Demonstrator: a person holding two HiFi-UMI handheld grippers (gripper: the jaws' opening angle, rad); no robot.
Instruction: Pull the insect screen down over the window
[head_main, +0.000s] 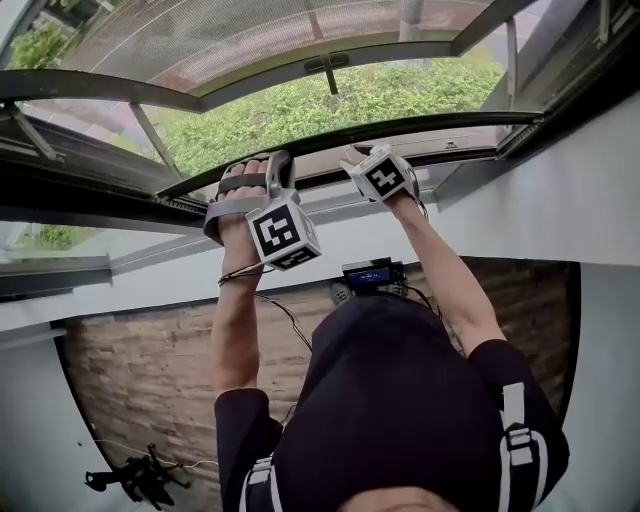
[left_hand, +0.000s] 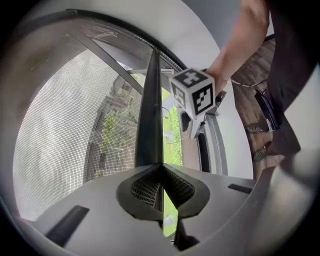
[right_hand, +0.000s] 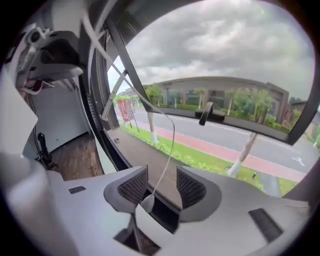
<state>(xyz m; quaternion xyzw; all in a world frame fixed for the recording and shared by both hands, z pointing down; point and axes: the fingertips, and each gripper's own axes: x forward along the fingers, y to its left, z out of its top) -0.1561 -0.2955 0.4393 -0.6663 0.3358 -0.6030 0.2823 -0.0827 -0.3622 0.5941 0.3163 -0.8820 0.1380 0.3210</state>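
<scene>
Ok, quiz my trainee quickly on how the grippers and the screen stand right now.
1. Multiple choice: what lies between the jaws of the right gripper? A) a white cord B) a door key C) nothing.
2. True or false: the left gripper has its jaws wide apart.
3. Fill in: in the left gripper view, the mesh screen lies to the ___ of the dark bar.
Key: 1 A, the pads not pressing it; 2 false, they are together; 3 left.
</scene>
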